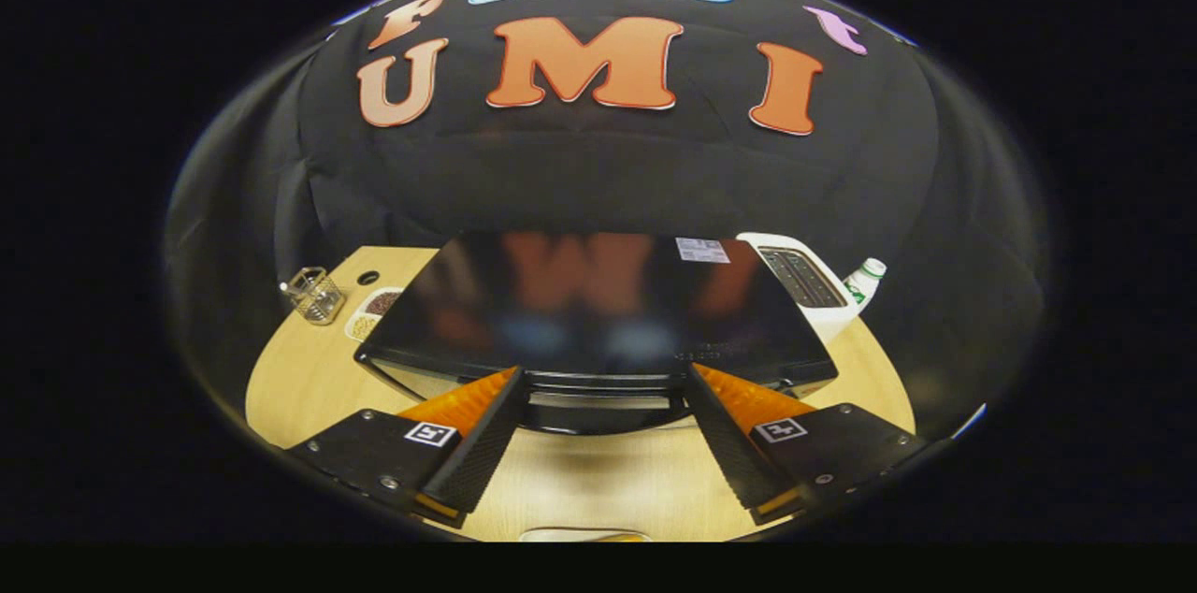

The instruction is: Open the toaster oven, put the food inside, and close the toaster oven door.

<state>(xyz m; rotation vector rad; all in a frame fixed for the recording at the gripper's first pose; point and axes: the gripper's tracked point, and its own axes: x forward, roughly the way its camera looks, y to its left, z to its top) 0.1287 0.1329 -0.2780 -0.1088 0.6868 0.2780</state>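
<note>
Here we see a light wooden counter [299, 387] carrying the black, glossy-topped toaster oven [598, 312]; our tongs [606, 387] gape open, flanking its door handle [603, 383].

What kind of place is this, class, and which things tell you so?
Probably a staged recording booth with a kitchen-style setup: a black cloth wall behind a wooden table holding a toaster oven. The open tool sits at the oven's front.

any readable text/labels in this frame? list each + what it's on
None legible.
White sticker on the toaster oven top: print too small to read.
Bottle label behind the white appliance: blurred.
Gripper, open at the oven's front edge: square tags carry patterns, not words.
</note>
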